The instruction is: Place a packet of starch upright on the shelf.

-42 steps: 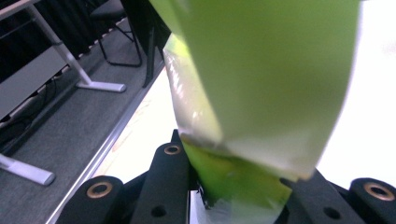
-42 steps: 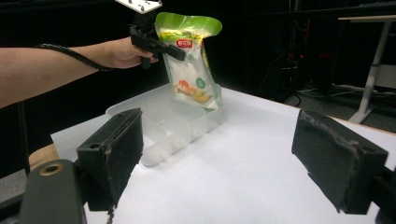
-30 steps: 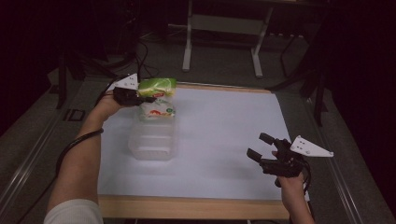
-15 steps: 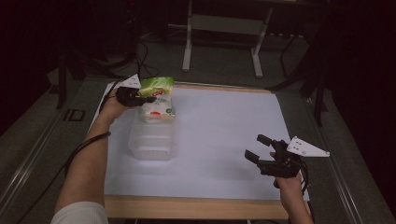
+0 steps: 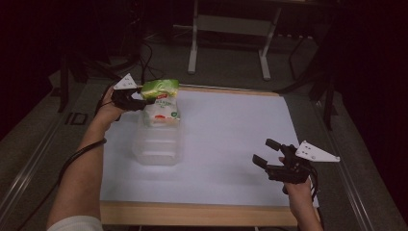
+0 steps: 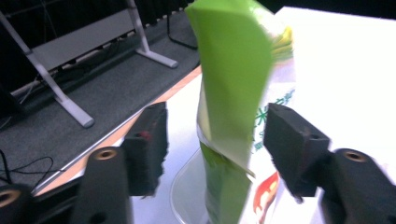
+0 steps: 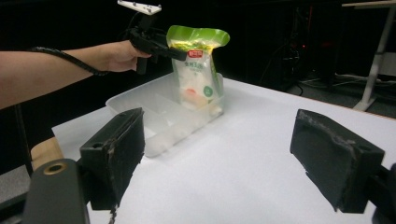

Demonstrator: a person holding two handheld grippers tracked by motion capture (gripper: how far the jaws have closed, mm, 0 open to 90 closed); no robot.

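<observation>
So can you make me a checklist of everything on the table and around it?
Surface: white table top with a wooden front edge.
Job's things: green-topped snack bag standing upright in the far end of the clear plastic bin.
Clutter: nothing seen.
Grippers: left gripper has just been opening, fingers apart from the bag between them; right gripper open, nothing between its fingers.
Cables: black cable trailing along the left forearm.
Surroundings: dark room, grey floor, metal stand legs behind the table.
</observation>
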